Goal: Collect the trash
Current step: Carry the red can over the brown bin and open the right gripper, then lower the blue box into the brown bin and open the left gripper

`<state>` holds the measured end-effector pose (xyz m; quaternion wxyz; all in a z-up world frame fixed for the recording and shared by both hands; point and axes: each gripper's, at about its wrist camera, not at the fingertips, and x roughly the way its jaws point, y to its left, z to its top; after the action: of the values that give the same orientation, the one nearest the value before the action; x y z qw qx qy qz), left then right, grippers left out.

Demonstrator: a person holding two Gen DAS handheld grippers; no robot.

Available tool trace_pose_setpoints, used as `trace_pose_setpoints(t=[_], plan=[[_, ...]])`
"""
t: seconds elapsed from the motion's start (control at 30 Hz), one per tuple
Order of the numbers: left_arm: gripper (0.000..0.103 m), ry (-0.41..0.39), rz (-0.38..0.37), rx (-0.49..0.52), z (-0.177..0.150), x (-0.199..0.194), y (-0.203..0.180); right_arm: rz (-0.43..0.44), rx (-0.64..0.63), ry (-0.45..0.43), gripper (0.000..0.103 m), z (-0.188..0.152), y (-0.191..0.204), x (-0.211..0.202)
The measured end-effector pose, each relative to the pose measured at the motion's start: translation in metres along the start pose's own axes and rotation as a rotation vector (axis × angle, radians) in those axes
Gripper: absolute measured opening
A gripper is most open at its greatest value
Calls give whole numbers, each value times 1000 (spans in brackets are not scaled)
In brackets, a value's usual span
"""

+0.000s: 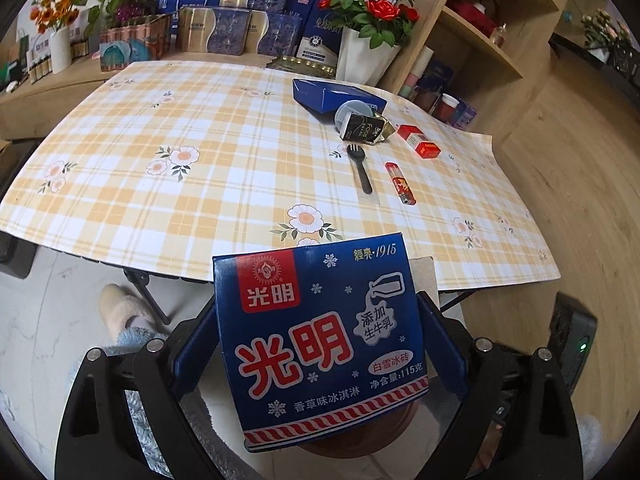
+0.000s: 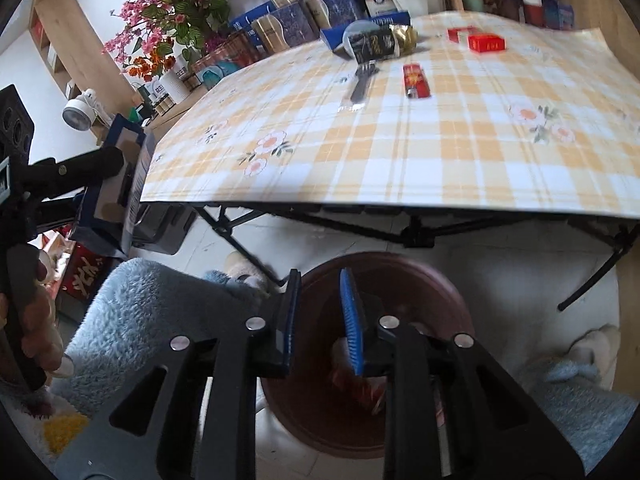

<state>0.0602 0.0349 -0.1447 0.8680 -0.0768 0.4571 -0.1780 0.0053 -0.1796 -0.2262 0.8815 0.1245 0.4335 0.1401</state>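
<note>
Your left gripper is clamped on the blue cardboard ice-cream carton, apparently above the round brown bin; released off-centre, it could clip the rim. Your right gripper, fingers nearly together and holding nothing, hangs over the bin.

- The tablecloth was a yellow-and-white check with pale orange-centred flowers.
- On the tablecloth lay a black fork, a red lighter, a red cigarette pack and a blue box.
- Off the tablecloth's near edge, the ice-cream carton was blue with red characters, white snowflakes and a red-and-white striped band.
- Below the tablecloth's edge, the bin was dark reddish brown.
</note>
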Motion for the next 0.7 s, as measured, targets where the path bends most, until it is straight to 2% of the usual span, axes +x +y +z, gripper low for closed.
trace_pose_setpoints(t=[0.2,0.27,0.33,0.4,0.43,0.5,0.7], plan=[[90,9,-15,41,-3,12,-6,-68,7,-52,28,5,-15,-12],[90,1,-31,71,-6,14,-10,-75,6,-78,41,6,-18,-18],[90,-5,-41,90,-8,16,-13,-93,-4,-113,70,7,-19,-26],[90,-5,-61,102,-10,18,-16,-108,-24,-142,76,8,-19,-34],[90,-7,-68,108,-10,18,-18,-118,-33,-153,85,8,-19,-37],[90,-13,-72,138,-13,20,-23,-145,-53,-190,94,9,-21,-46],[90,-25,-70,270,-26,34,-42,-226,-64,-262,97,6,-38,-69]])
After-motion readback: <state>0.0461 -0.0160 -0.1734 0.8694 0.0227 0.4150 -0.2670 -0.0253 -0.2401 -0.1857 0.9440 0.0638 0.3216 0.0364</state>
